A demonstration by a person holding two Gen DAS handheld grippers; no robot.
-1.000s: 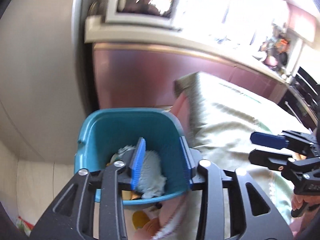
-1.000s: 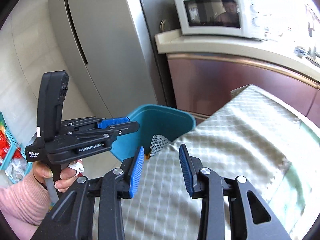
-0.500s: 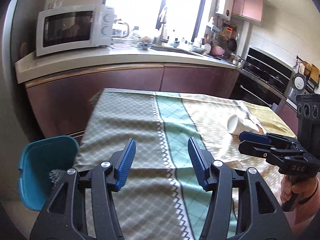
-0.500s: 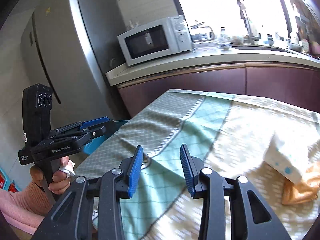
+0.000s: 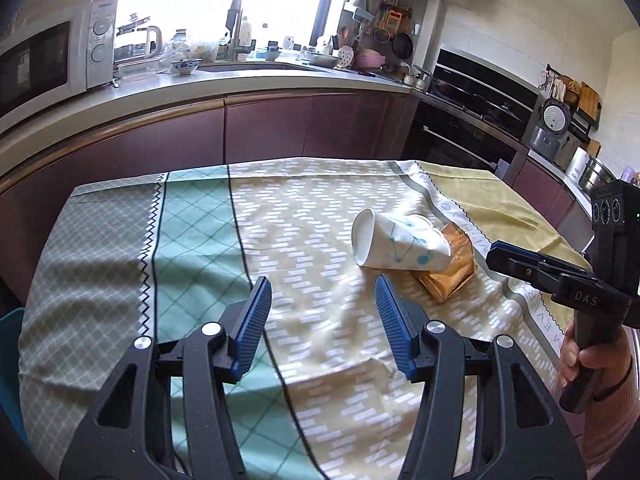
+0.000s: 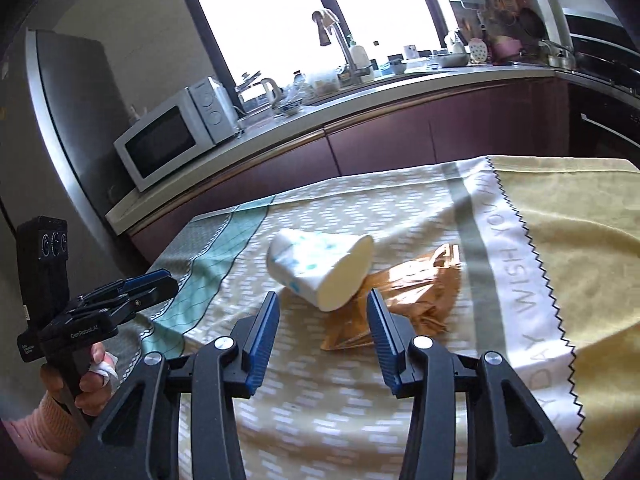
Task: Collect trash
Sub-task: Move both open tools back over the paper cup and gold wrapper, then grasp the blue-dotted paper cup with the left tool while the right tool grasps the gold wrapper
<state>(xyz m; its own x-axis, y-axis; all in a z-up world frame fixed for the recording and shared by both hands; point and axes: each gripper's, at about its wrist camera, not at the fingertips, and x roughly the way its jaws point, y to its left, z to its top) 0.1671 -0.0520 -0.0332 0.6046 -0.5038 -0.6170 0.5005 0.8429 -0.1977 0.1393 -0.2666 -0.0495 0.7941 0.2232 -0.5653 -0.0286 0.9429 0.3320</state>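
A white paper cup (image 5: 396, 246) with blue dots lies on its side on the tablecloth, resting against a crumpled brown wrapper (image 5: 450, 274). Both also show in the right wrist view, the cup (image 6: 320, 268) and the wrapper (image 6: 404, 300). My left gripper (image 5: 322, 320) is open and empty, above the cloth to the near left of the cup. My right gripper (image 6: 324, 332) is open and empty, just in front of the cup's mouth. It shows in the left wrist view (image 5: 520, 264) to the right of the wrapper.
The table carries a patterned cloth (image 5: 192, 240). A sliver of the blue trash bin (image 5: 10, 344) shows at the table's left end. Behind are a counter with a microwave (image 6: 176, 136), a sink tap (image 6: 332, 36) and an oven (image 5: 480, 112).
Both grippers swung away from the blue bin on the left and now face the table's middle, where the cup and wrapper lie. Both stay open and empty.
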